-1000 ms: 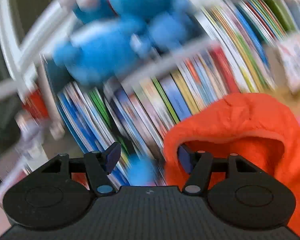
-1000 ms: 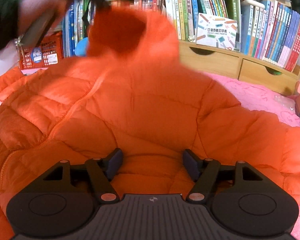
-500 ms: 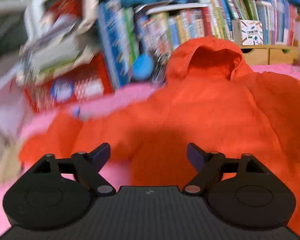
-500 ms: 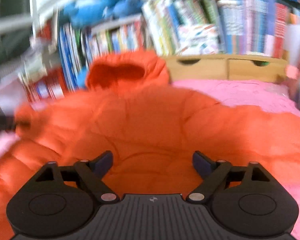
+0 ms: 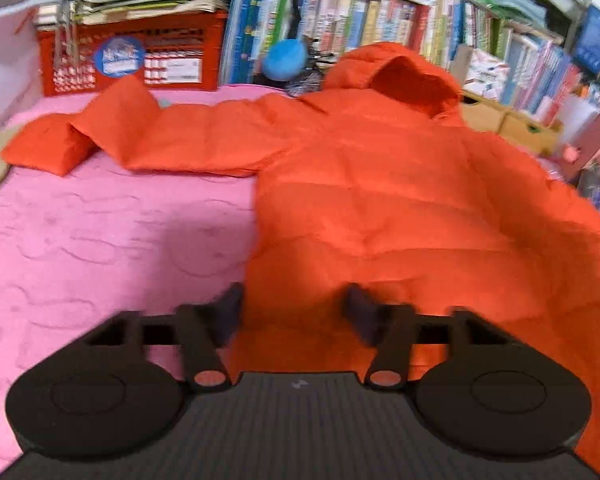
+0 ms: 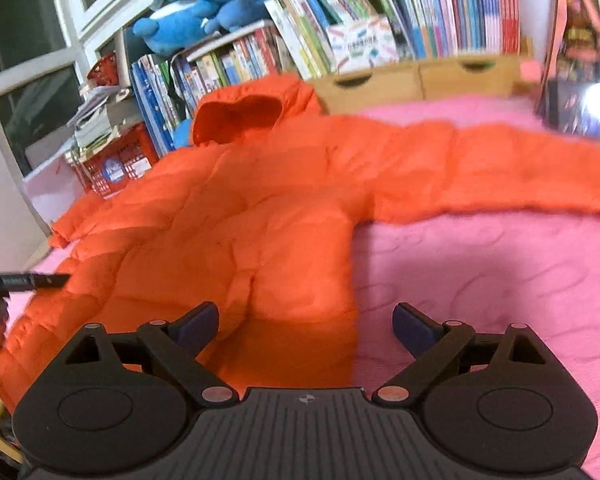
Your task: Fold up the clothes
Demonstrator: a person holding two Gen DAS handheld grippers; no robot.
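Note:
An orange hooded puffer jacket [image 5: 400, 200] lies spread flat on the pink bedspread [image 5: 100, 240], hood towards the bookshelves and both sleeves stretched out sideways. Its left sleeve [image 5: 140, 136] has the cuff end folded over. My left gripper [image 5: 292, 312] hovers open over the jacket's lower left edge, holding nothing. In the right wrist view the jacket [image 6: 240, 220] fills the left and centre. My right gripper [image 6: 306, 328] stands wide open above the jacket's lower right hem, empty. The other gripper's black tip [image 6: 20, 282] shows at the far left edge.
Bookshelves [image 6: 380, 32] packed with books line the far side, with blue plush toys [image 6: 204, 4] on top. A red crate [image 5: 132, 56] under stacked papers stands at the back left. Wooden drawers [image 6: 420, 80] sit behind the hood. Bare bedspread [image 6: 500, 280] lies right of the jacket.
The left gripper let go of the hood, which dropped flat. Both grippers pulled back towards the jacket's hem and opened wider; the views now show the whole jacket spread out.

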